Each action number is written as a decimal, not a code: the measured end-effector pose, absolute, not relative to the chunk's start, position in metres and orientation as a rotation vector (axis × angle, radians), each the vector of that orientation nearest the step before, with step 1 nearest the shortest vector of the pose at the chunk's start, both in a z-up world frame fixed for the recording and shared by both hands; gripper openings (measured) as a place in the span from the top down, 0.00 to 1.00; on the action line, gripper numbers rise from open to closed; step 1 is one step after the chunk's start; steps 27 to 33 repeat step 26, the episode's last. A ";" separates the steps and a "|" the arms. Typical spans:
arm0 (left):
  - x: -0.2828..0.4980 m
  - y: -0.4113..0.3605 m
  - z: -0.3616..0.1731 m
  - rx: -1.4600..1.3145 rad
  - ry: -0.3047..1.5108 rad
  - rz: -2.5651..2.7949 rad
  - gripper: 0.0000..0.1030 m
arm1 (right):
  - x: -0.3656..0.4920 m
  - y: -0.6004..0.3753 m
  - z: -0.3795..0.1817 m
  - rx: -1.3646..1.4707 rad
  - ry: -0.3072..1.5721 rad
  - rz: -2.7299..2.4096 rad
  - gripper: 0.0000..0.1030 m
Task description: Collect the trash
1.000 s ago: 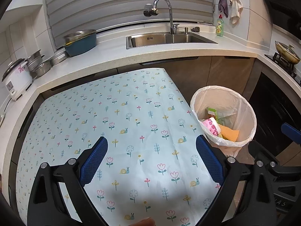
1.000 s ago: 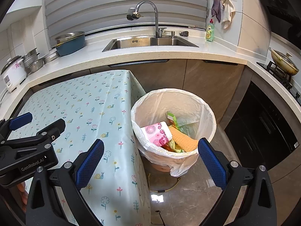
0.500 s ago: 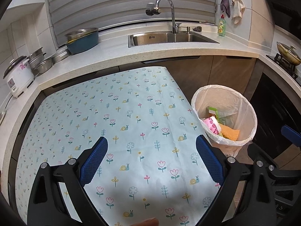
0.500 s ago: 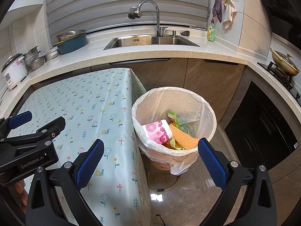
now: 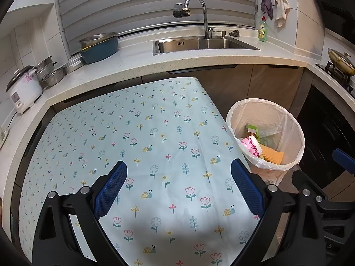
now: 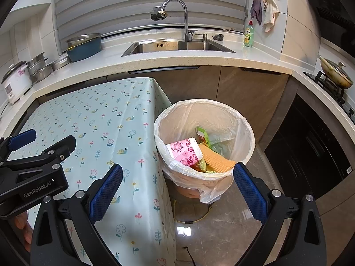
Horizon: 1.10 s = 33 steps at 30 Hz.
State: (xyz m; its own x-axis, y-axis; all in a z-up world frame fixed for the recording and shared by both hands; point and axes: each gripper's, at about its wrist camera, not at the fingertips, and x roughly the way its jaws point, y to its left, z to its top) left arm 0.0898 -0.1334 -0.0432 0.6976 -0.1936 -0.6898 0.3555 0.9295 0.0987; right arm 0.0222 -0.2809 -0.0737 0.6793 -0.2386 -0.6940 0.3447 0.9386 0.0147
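Observation:
A bin lined with a white plastic bag (image 6: 221,108) stands on the floor beside the table's right edge; it also shows in the left wrist view (image 5: 286,115). Inside lie a pink flowered carton (image 6: 184,150), an orange sponge cloth (image 6: 216,158) and a green packet (image 6: 203,133). My right gripper (image 6: 177,190) is open and empty, above the floor in front of the bin. My left gripper (image 5: 178,188) is open and empty over the flower-patterned tablecloth (image 5: 144,137). No loose trash shows on the table.
A white counter (image 5: 133,62) with a steel sink (image 5: 199,44), tap, blue basin (image 5: 99,46), pots and a rice cooker (image 5: 23,88) runs behind. A stove with a pan (image 6: 335,73) and dark oven fronts are on the right. The left gripper's body (image 6: 33,173) shows in the right wrist view.
Both grippers have drawn back and risen slightly, so table and bin sit a little lower and farther in view. Both stay open and empty.

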 end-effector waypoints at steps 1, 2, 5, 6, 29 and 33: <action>0.090 -0.133 -0.043 0.233 0.738 -0.309 0.12 | 0.022 -0.281 -0.074 0.149 0.757 -0.329 0.06; 0.090 -0.134 -0.044 0.234 0.738 -0.309 0.12 | 0.022 -0.282 -0.074 0.151 0.756 -0.329 0.06; 0.089 -0.134 -0.044 0.234 0.739 -0.308 0.12 | 0.021 -0.283 -0.076 0.152 0.756 -0.332 0.06; 0.089 -0.134 -0.044 0.235 0.742 -0.307 0.12 | 0.021 -0.283 -0.076 0.153 0.756 -0.332 0.06; 0.091 -0.129 -0.052 0.254 0.756 -0.299 0.12 | 0.020 -0.284 -0.083 0.160 0.768 -0.331 0.06; 0.091 -0.129 -0.052 0.254 0.756 -0.299 0.12 | 0.020 -0.284 -0.083 0.160 0.768 -0.331 0.06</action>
